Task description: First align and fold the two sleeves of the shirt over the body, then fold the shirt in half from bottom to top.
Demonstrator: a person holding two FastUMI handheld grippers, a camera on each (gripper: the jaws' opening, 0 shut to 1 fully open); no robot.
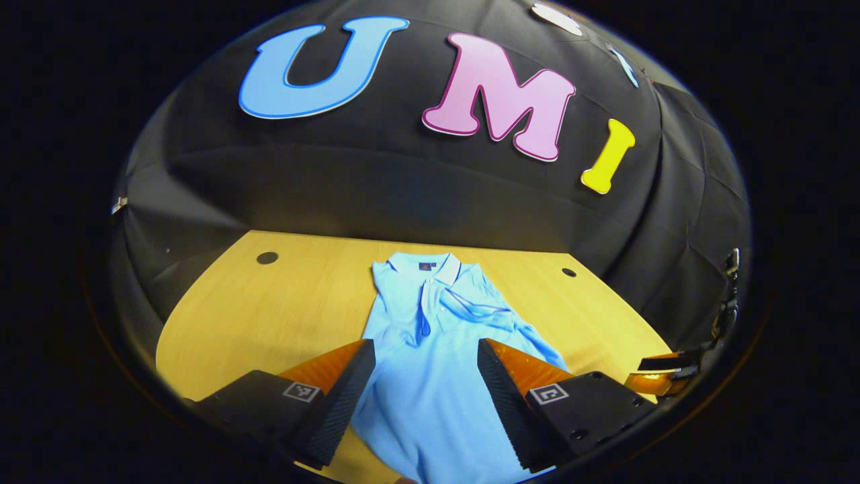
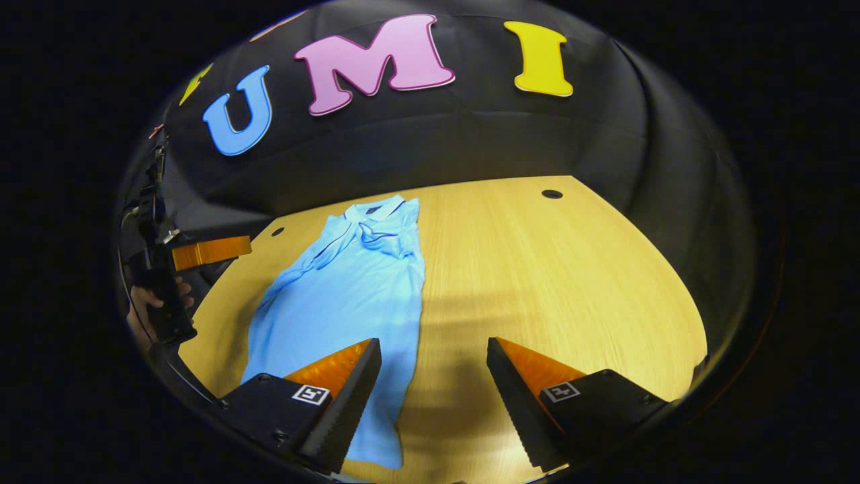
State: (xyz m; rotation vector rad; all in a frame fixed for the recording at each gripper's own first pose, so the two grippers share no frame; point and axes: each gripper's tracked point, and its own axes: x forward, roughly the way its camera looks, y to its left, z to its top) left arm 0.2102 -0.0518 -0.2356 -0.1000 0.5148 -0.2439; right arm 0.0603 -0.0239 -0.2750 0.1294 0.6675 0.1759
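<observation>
Left gripper view: the left hand-held gripper (image 1: 426, 376) is wide open above the light blue shirt (image 1: 437, 349) and holds nothing; the shirt lies flat on the wooden desk (image 1: 295, 302), collar at the far side, both sleeves folded over the body; the other gripper shows at the right edge. Right gripper view: at the far left a hand (image 2: 144, 306) holds the left hand-held gripper; the shirt (image 2: 349, 289) lies left of centre; the right hand-held gripper (image 2: 433, 383) is wide open and empty, above the shirt's right edge and bare desk (image 2: 571, 269).
</observation>
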